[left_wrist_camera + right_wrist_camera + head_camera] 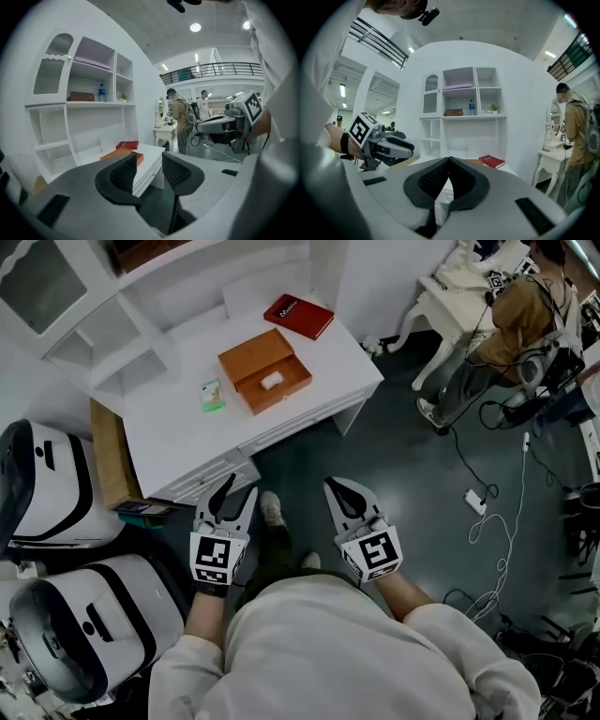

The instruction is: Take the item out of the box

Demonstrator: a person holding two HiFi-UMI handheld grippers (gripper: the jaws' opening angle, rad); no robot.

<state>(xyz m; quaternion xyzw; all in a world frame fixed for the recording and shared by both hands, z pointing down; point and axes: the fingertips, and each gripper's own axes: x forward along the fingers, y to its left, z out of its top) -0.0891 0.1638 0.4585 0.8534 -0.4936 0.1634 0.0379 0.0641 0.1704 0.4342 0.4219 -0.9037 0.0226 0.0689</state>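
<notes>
Box (pixel 251 355), orange-brown, lies open on the white counter (pixel 328 362), approx mid-counter, w/ a small white item (pixel 272 381) inside its tray part. Item is in the box, nothing touching it. Red book (pixel 298 316) lies behind the box, nearer the counter's far corner, apart from it. Small green packet (pixel 213 396) sits just left of the box, not touching.

Both grippers are held low, close to the person's body, well short of the counter edge and well apart from the box. Left gripper (pixel 240 487): fingers (pixel 123 174) apart, nothing btwn them; the left gripper view shows only the counter's edge and dark floor through the gap, box and red book beyond. Right gripper (pixel 336 488): fingers (pixel 433 178) together, tips touching, nothing clamped; the right gripper view looks past them to the red book on the counter and to the shelf unit (pixel 459 108) behind.

Each gripper shows in the other's view, off to the side w/ its marker cube up.

Shelf unit stands at the counter's back, white, w/ a bottle (pixel 472 108) on an upper shelf. Two white machines (pixel 66 488) w/ black bands stand at the person's left. Across the dark floor (pixel 412 465), a 2nd person (pixel 511 320) in a tan top stands by another white table; white cables (pixel 497 521) trail over the floor near there.
</notes>
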